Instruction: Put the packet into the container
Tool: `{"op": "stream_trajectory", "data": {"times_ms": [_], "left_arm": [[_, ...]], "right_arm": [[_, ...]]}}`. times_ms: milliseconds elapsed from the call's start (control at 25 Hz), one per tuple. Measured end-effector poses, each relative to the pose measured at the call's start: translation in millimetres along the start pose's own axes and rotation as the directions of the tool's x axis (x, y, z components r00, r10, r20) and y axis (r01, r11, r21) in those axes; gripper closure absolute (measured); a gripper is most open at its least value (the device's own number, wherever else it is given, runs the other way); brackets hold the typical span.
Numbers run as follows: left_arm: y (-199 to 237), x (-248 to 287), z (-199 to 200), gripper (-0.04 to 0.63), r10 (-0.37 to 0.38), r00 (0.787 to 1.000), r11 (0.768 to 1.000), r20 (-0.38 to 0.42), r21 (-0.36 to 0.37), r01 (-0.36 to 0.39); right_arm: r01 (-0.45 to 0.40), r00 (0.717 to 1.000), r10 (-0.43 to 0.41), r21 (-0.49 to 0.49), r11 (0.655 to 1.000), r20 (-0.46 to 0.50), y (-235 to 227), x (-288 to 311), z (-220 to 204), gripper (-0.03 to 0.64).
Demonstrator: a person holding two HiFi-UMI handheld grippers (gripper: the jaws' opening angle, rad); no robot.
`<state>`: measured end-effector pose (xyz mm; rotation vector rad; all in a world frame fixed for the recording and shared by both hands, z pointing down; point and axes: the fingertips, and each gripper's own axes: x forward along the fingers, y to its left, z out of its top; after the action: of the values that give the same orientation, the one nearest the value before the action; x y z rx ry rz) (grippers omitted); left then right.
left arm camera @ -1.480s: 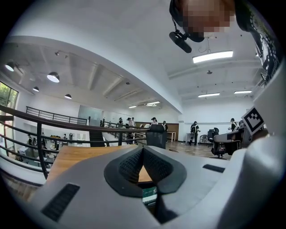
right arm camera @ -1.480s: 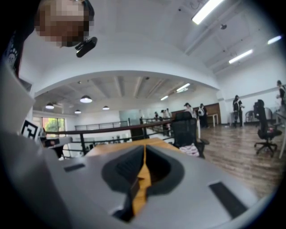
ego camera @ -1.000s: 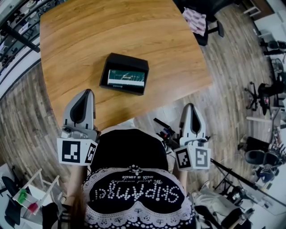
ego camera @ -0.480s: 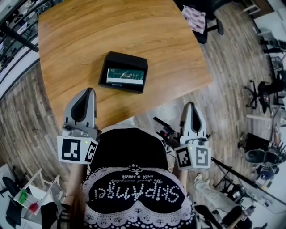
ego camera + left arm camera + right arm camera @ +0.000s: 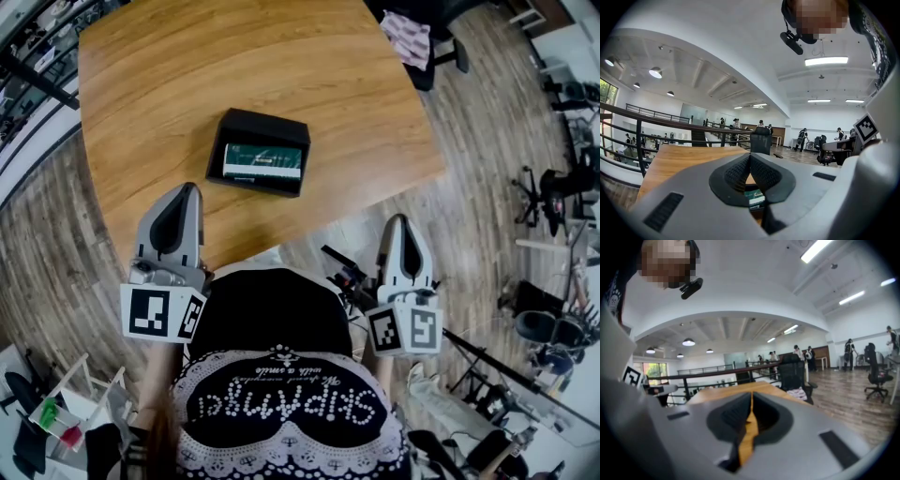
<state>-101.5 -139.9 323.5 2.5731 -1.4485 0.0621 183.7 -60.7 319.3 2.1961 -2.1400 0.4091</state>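
Note:
A green and white packet [image 5: 263, 160] lies flat inside a black rectangular container [image 5: 225, 141] on the wooden table [image 5: 187, 66]. Through the gap under the left jaws, the left gripper view shows a bit of the packet [image 5: 756, 199]. My left gripper [image 5: 183, 190] is held near the table's front edge, short of the container, and is shut with nothing in it. My right gripper [image 5: 401, 221] hangs off the table's right front corner over the floor, shut and empty. Both grippers sit close to my body.
Wooden flooring surrounds the table. An office chair with a patterned cloth [image 5: 410, 39] stands at the far right side. Tripod legs and cables [image 5: 487, 366] lie on the floor to my right. A railing [image 5: 670, 124] runs behind the table.
The view has shifted very slightly; the container sits a touch higher in the head view. Both grippers stay where they were, shut.

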Motion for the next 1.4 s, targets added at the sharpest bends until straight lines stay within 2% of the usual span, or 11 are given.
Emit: {"op": "stream_trajectory", "data": {"times_ms": [1400], "left_arm": [[1.8,0.3,0.0,0.565,0.002,1.000,1.000,0.002,-0.020,-0.002]], "right_arm": [[0.005,1.000,-0.005,-0.017,1.000,-0.009,-0.4,-3.7,-1.9,0.581]]}}
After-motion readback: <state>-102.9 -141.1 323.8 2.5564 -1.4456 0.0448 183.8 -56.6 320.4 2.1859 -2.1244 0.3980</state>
